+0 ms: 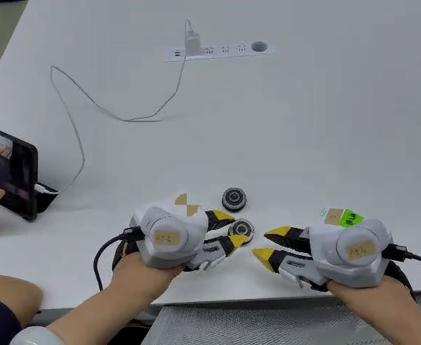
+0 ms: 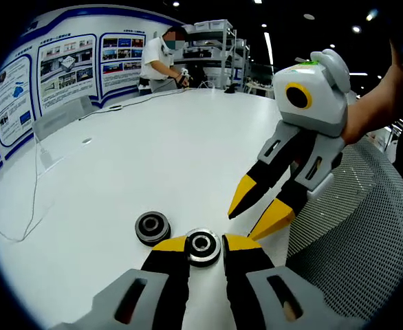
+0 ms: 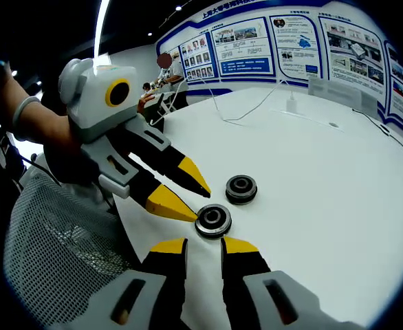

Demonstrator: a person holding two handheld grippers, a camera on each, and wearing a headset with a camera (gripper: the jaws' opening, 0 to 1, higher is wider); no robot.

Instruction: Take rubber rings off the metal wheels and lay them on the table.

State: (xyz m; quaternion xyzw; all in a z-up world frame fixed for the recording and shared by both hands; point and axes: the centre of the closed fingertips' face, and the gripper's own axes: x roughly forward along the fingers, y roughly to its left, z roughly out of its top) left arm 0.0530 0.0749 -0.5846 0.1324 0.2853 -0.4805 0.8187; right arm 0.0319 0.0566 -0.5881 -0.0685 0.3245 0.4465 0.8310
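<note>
Left gripper point(image 1: 231, 228) is held part-open, empty, tips beside the near metal wheel point(image 1: 241, 230). Right gripper point(image 1: 266, 244) is held likewise opposite, far metal wheel point(image 1: 234, 198) just beyond

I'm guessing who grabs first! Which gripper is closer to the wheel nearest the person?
Left. The left gripper has its jaw tips either side of the near wheel; the right gripper sits apart, to its right.

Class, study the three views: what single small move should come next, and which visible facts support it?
Probably close the left hand-held gripper on the nearer wheel to steady it. The wheel lies flat between its open jaw tips, its black ring seemingly on, and the right hand-held gripper sits open just short of it, placed to peel.
</note>
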